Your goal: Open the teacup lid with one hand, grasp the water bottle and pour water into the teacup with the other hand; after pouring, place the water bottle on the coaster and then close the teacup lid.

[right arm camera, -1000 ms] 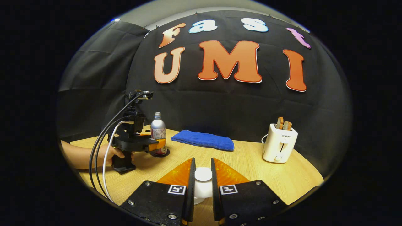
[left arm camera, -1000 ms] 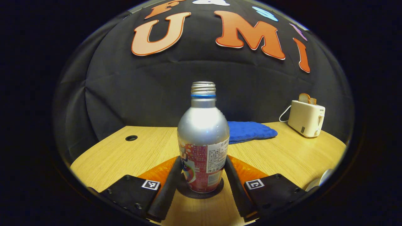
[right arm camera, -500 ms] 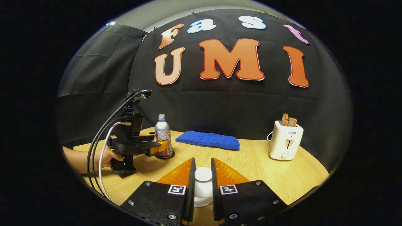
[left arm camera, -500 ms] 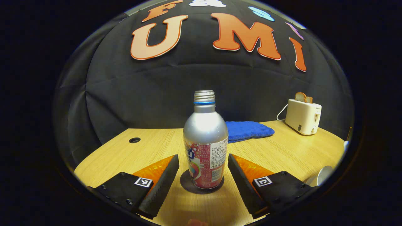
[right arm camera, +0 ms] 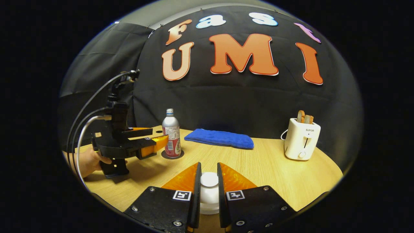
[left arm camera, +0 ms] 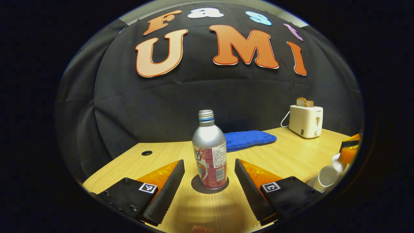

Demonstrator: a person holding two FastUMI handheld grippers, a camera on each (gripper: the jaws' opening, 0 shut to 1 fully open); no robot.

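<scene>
Two claws – left (left arm camera: pixel 209 181) open, right (right arm camera: pixel 209 191) gripping lid (right arm camera: pixel 209 179).

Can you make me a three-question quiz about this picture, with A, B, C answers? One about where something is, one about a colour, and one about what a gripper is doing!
1. Where does the water bottle stand?
A. on the round dark coaster
B. on the blue cloth
C. on top of the toaster

2. What colour is the folded cloth on the table?
A. red
B. blue
C. green

3. What is the right gripper doing?
A. hanging open over the toaster
B. squeezing the bottle
C. shut on the white teacup lid

Answers:
1 A: the bottle's base sits in the dark disc, between the open fingers of the left gripper, which do not touch it.
2 B: the cloth behind the bottle is bright blue.
3 C: in the right gripper view, both fingers press the lid's white knob.
</scene>
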